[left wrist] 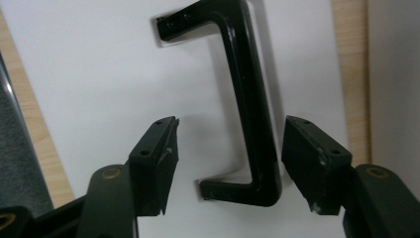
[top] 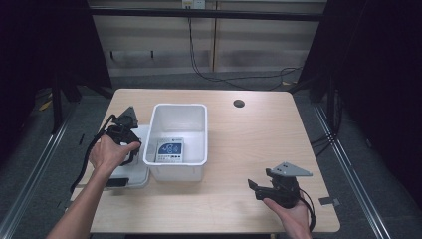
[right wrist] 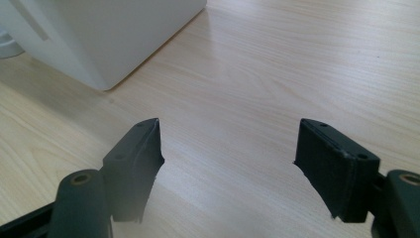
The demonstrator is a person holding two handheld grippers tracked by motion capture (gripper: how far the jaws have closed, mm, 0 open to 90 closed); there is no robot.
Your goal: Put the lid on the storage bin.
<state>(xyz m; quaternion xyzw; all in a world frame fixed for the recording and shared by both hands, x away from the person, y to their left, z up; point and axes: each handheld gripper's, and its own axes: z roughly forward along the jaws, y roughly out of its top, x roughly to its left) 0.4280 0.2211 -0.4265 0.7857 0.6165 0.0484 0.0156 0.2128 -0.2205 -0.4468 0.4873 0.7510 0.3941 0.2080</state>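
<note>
A white lid (top: pixel 135 177) lies flat on the table left of a white bin (top: pixel 176 169). Seen close in the left gripper view, the lid (left wrist: pixel 99 74) carries a black bracket-shaped handle (left wrist: pixel 247 99). My left gripper (top: pixel 130 148) hangs over the lid, pointing down. Its jaws stand open astride the handle, left gripper (left wrist: pixel 233 124), with the bar close to the right-hand jaw and a wide gap at the other. Near the table's front right, my right gripper (top: pixel 253 187) is held open with only bare wood between its jaws, right gripper (right wrist: pixel 228 129).
Inside the bin lies a blue-and-white printed card (top: pixel 170 149). The bin's corner (right wrist: pixel 114 34) is ahead and left of the right gripper. The wooden table (top: pixel 249 139) has a round cable hole (top: pixel 239 103) at the back. Dark floor and rails surround it.
</note>
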